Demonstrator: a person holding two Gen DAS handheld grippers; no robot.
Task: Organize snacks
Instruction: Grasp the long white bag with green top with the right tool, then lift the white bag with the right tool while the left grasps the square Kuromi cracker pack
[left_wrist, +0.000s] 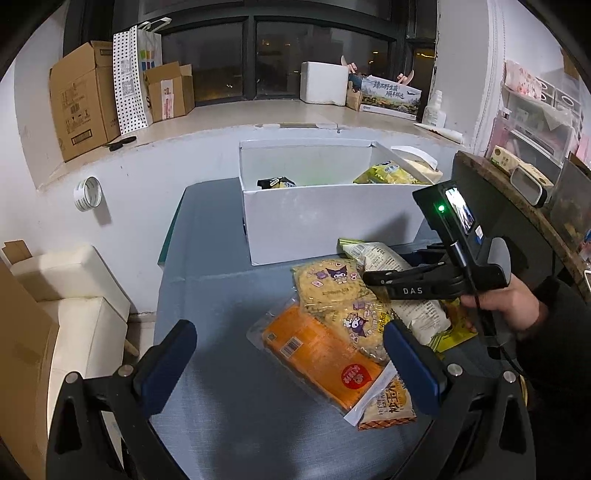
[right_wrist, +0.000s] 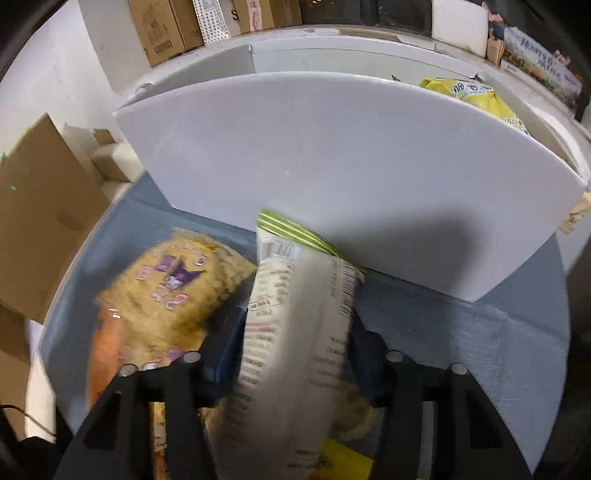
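Observation:
A white open box (left_wrist: 314, 221) (right_wrist: 332, 166) stands at the back of the blue-grey table (left_wrist: 221, 295), with a yellow packet (left_wrist: 388, 175) (right_wrist: 476, 96) and a dark packet (left_wrist: 275, 182) inside. In front of it lies a pile of snacks: an orange packet (left_wrist: 314, 350), a cartoon-printed yellow packet (left_wrist: 332, 291) (right_wrist: 173, 291) and a white packet with a green striped end (left_wrist: 424, 314) (right_wrist: 295, 295). My right gripper (left_wrist: 373, 280) (right_wrist: 295, 332) is shut on the white packet, pads on both of its sides. My left gripper (left_wrist: 291, 365) hangs open above the orange packet, holding nothing.
A person's hand (left_wrist: 517, 306) holds the right gripper. A cream sofa (left_wrist: 74, 288) stands left of the table and a round wooden table (left_wrist: 517, 192) on the right. Cardboard boxes (left_wrist: 81, 110) line the window sill. A tape roll (left_wrist: 88, 194) hangs on the wall.

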